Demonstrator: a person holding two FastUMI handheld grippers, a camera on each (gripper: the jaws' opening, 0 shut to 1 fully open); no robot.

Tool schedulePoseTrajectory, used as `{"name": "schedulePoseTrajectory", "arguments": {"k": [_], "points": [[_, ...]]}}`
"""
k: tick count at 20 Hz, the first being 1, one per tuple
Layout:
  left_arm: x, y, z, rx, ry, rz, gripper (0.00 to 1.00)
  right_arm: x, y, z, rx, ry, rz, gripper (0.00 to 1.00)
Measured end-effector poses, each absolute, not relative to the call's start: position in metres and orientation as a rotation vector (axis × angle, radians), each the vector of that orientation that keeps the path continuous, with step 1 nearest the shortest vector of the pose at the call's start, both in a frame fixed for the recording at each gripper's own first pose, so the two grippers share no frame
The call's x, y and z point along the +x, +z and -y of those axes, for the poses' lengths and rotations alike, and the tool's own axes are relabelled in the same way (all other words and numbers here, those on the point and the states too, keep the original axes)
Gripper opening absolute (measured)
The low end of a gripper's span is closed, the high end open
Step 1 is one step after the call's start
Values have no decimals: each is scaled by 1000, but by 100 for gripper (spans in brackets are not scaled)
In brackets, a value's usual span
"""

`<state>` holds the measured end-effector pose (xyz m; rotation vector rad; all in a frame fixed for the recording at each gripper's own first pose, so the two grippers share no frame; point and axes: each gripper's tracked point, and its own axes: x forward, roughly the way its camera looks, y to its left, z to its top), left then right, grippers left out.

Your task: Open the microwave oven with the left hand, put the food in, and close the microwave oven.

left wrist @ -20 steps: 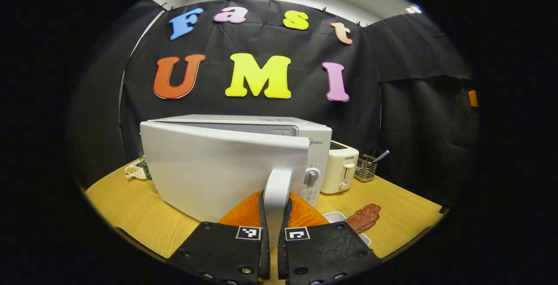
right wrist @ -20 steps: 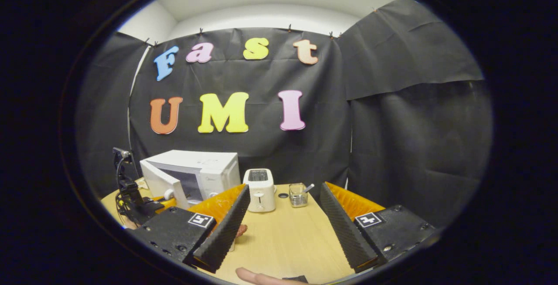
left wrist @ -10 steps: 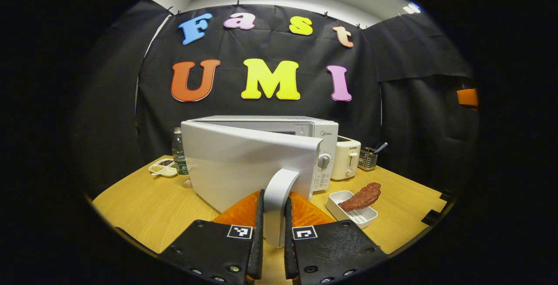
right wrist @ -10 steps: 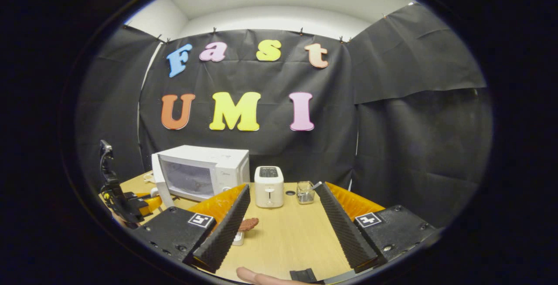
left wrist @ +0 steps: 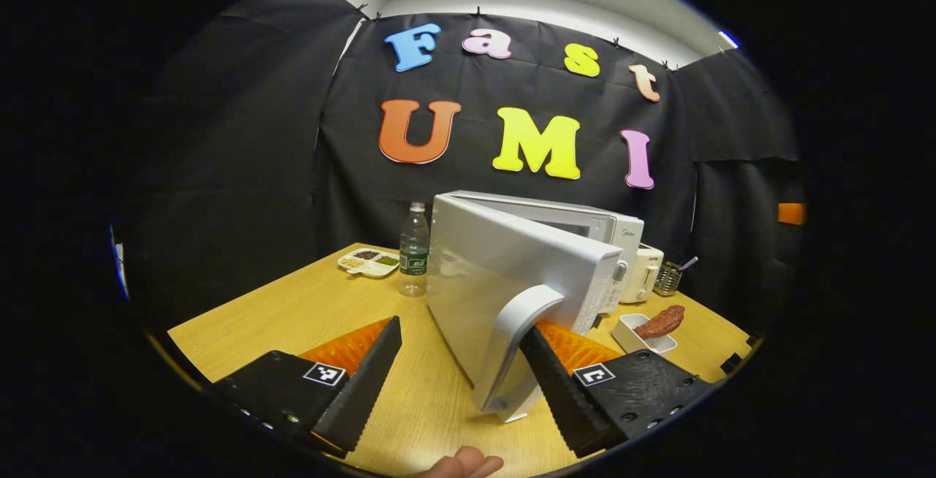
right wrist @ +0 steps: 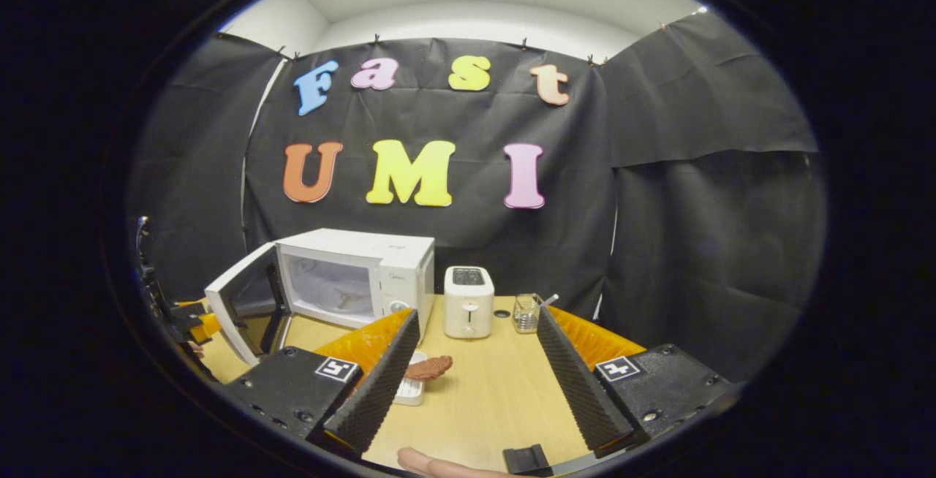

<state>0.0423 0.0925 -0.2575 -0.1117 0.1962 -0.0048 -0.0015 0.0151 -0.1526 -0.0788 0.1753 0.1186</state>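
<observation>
Microwave oven (right wrist: 356,284) stands on the bench (right wrist: 490,397) at about ten o'clock in the right gripper view, its door (left wrist: 512,281) swung wide. In the left gripper view the left gripper (left wrist: 462,383) has its fingers spread, the door handle (left wrist: 521,343) between them, beside the right finger. Toward four o'clock the food (left wrist: 660,321) lies on a white tray (left wrist: 636,335); the right gripper (right wrist: 475,383) has its fingers spread, holding nothing.

Glossy white plastic microwave (left wrist: 526,259) on a smooth wood-grain table (left wrist: 292,317); matt, ribbed black fingers (right wrist: 376,383).
</observation>
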Motion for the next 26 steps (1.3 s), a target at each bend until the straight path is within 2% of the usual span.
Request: {"name": "schedulePoseTrajectory", "arguments": {"k": [1, 2, 3, 4, 5, 7, 13, 21, 22, 23, 24, 26], "points": [[37, -259, -103, -90, 10, -194, 96, 0, -156, -19, -82, 123, -183, 100], [32, -260, -112, -58, 22, -187, 97, 0, -161, -22, -85, 127, -192, 95], [27, -259, -125, -19, 53, -171, 94, 2, -165, -26, -89, 130, -200, 95], [23, -259, -139, 7, 79, -161, 94, 4, -168, -28, -92, 132, -208, 100], [18, -259, -148, 21, 102, -157, 97, 6, -170, -30, -94, 134, -215, 100], [9, -258, -170, 26, 158, -153, 97, 12, -178, -34, -97, 138, -233, 100], [-31, -239, -180, -35, 179, -131, 95, 44, -196, -46, -140, 163, -293, 100], [-32, -188, -139, -171, 108, -80, 94, 108, -234, -52, -138, 228, -450, 100], [-28, -183, -135, -173, 103, -74, 94, 116, -242, -53, -136, 244, -479, 96], [-23, -178, -129, -175, 100, -68, 93, 124, -249, -53, -128, 260, -507, 96], [-20, -175, -121, -175, 86, -62, 93, 133, -257, -54, -116, 277, -539, 100], [-14, -164, -106, -158, 60, -45, 94, 144, -278, -59, -87, 332, -621, 100]]}}
